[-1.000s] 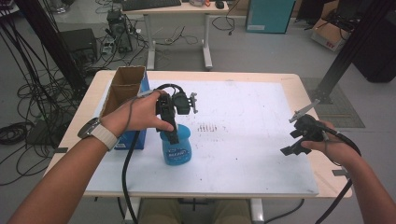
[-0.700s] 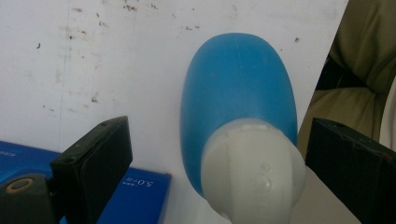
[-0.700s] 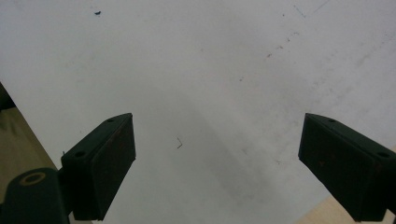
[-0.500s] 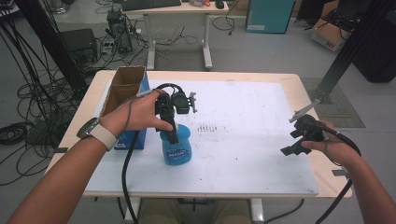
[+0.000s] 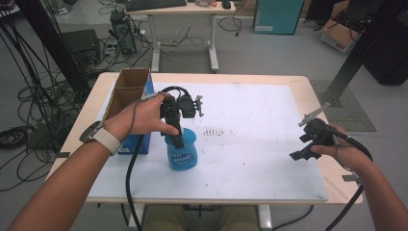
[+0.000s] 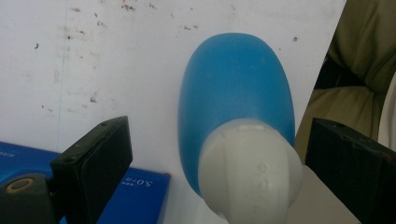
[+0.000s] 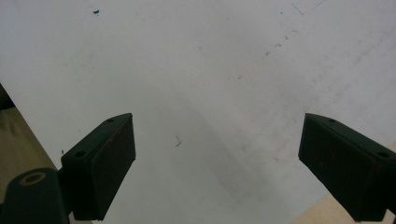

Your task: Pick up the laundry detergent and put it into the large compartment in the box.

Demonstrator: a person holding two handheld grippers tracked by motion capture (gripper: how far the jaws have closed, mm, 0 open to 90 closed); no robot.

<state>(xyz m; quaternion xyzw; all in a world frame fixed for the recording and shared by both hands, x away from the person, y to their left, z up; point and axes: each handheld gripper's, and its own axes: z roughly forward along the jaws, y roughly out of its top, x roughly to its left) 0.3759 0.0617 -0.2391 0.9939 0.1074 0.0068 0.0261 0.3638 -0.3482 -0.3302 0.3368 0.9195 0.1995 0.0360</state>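
A blue bottle (image 5: 181, 153) with a white cap stands upright on the white sheet, left of the middle. My left gripper (image 5: 176, 137) hangs straight above it, pointing down. In the left gripper view the bottle (image 6: 236, 112) and its white cap (image 6: 250, 172) sit between the two spread jaws, with gaps on both sides, so the gripper (image 6: 224, 170) is open and not touching. My right gripper (image 5: 304, 144) hovers near the table's right edge. Its jaws stand wide apart over bare white sheet in the right gripper view, so the right gripper (image 7: 217, 163) is open and empty.
A blue box with an open cardboard top (image 5: 127, 96) stands just left of the bottle, and its blue side (image 6: 126, 191) shows by the left jaw. The white sheet (image 5: 250, 120) covers most of the wooden table (image 5: 308, 84). Cables trail from both grippers.
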